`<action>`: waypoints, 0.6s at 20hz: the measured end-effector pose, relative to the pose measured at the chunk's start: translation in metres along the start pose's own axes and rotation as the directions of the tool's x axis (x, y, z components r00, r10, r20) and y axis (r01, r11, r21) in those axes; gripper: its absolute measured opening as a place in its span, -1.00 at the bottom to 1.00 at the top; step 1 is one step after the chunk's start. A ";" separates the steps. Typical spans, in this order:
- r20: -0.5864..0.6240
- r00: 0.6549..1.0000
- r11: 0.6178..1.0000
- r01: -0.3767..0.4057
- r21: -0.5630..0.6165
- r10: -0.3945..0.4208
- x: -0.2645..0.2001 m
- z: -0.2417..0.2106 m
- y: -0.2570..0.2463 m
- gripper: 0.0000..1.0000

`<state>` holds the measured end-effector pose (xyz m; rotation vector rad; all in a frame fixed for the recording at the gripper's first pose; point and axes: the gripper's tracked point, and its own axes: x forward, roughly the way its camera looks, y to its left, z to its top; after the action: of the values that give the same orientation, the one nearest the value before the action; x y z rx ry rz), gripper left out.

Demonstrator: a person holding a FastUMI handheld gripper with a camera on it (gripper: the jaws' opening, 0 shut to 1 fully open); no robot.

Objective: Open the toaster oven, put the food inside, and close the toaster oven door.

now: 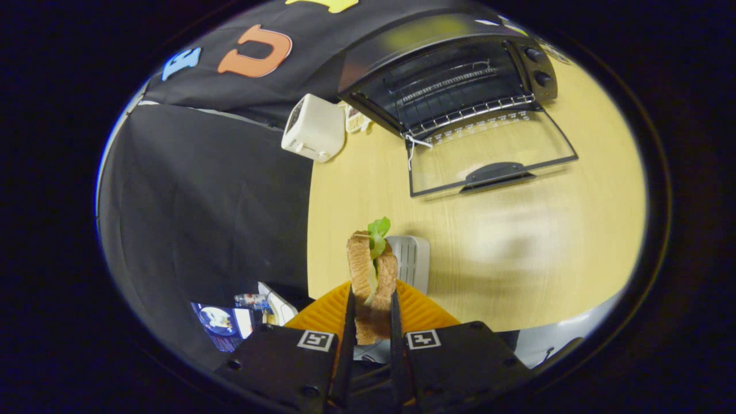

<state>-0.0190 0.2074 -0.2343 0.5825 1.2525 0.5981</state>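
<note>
Fisheye camera riding on the tool (372, 313), close behind its fingers, looking forward and downward over the desk (517, 247) toward the open toaster oven (448, 80) far beyond them.

The desk (517, 253) was pale wood-grain laminate, smooth with a soft sheen. The toaster oven (454, 75) had a glossy dark shell, a metal wire rack (471, 109) and a clear glass door (489, 149). The white toaster (313, 127) looked smooth plastic. The sandwich (371, 282), pinched in the gripper (372, 322), had rough, porous bread.
</note>
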 end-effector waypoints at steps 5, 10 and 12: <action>0.239 0.968 0.993 -0.094 0.070 0.074 -0.026 0.066 -0.007 -0.35; 0.425 0.901 0.953 -0.202 0.228 0.089 -0.025 0.134 -0.044 -0.35; 0.470 0.879 0.926 -0.242 0.290 0.082 -0.019 0.155 -0.061 -0.35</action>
<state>0.1343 0.1389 -0.2302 1.0656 0.8670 0.3523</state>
